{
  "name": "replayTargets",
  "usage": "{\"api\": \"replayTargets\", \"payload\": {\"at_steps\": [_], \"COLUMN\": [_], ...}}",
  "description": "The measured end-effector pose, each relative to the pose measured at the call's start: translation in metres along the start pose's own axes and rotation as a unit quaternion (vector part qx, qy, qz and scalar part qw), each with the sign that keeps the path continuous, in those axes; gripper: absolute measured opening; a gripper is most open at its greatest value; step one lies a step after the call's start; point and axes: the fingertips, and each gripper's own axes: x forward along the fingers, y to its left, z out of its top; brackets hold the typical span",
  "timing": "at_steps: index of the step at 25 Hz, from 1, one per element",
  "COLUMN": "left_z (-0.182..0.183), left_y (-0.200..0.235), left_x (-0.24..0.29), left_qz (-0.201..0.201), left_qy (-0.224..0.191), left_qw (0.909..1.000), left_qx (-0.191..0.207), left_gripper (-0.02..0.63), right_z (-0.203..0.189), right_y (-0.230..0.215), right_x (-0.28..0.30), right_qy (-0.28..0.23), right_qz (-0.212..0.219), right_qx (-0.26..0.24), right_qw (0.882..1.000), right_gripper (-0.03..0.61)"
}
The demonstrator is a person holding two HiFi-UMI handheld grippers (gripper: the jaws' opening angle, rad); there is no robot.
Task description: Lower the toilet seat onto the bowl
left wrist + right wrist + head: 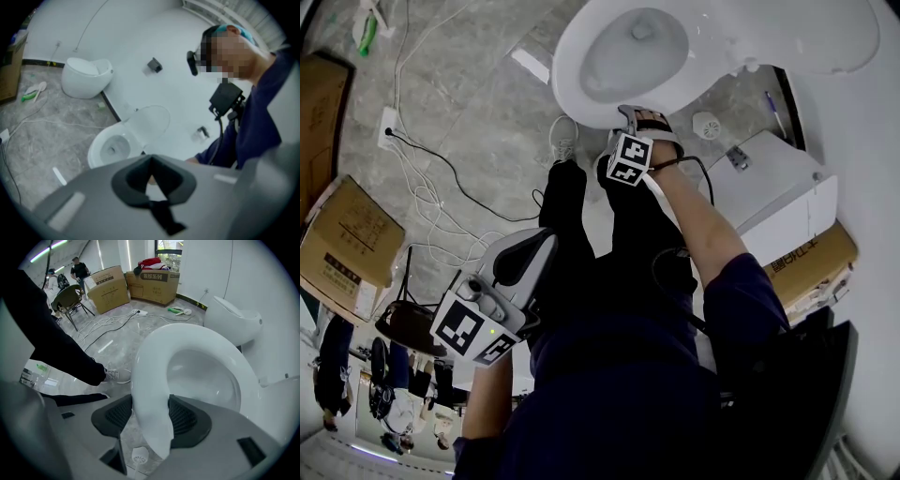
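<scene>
Grey marbled tile floor (478, 122) surrounds 1 white ceramic toilet bowl (206, 376). Right gripper (150, 420) pinches the white oval plastic toilet seat (150, 380) at its front edge above the bowl, likely to control its descent. Left gripper (151, 180), jaws pressed together and empty, hangs clear.

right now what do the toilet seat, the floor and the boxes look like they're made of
Toilet seat: probably hard plastic, glossy white; smooth, thin rim with soft highlights.
Floor: likely polished stone or stone-look tile, grey with pale veins and reflected light.
Boxes: brown cardboard, matte, with folded flaps.
</scene>
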Motion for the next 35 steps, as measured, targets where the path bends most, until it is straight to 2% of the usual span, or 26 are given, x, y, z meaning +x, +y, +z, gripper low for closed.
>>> {"api": "replayTargets", "payload": {"at_steps": [15,17,21,23,26,30,35], "left_z": [0.010,0.012,0.026,0.036,0.057,0.088,0.124], "left_y": [0.005,0.004,-0.007,-0.017,-0.038,-0.074,-0.116], "left_x": [0.008,0.011,0.014,0.016,0.019,0.016,0.007], "left_qz": [0.001,-0.005,-0.025,-0.039,-0.061,-0.086,-0.114], "left_qy": [0.014,0.016,0.018,0.018,0.014,0.004,-0.018], "left_qw": [0.9999,0.9999,0.9993,0.9983,0.9956,0.9892,0.9769], "left_qx": [-0.003,0.001,0.020,0.038,0.070,0.118,0.180], "left_gripper": [0.003,0.002,0.002,0.002,0.003,0.002,0.003], "right_z": [0.003,0.005,0.013,0.018,0.024,0.027,0.035], "right_y": [0.000,-0.003,-0.023,-0.042,-0.076,-0.109,-0.136], "right_x": [0.009,0.005,-0.026,-0.053,-0.107,-0.188,-0.298], "right_qy": [0.004,0.000,-0.033,-0.064,-0.112,-0.167,-0.252], "right_qz": [0.048,0.053,0.044,0.028,0.000,-0.034,-0.069], "right_qx": [0.008,0.031,0.115,0.164,0.236,0.298,0.361], "right_qw": [0.999,0.998,0.992,0.984,0.965,0.939,0.895], "right_gripper": [0.241,0.233,0.205,0.168,0.124,0.076,0.039]}}
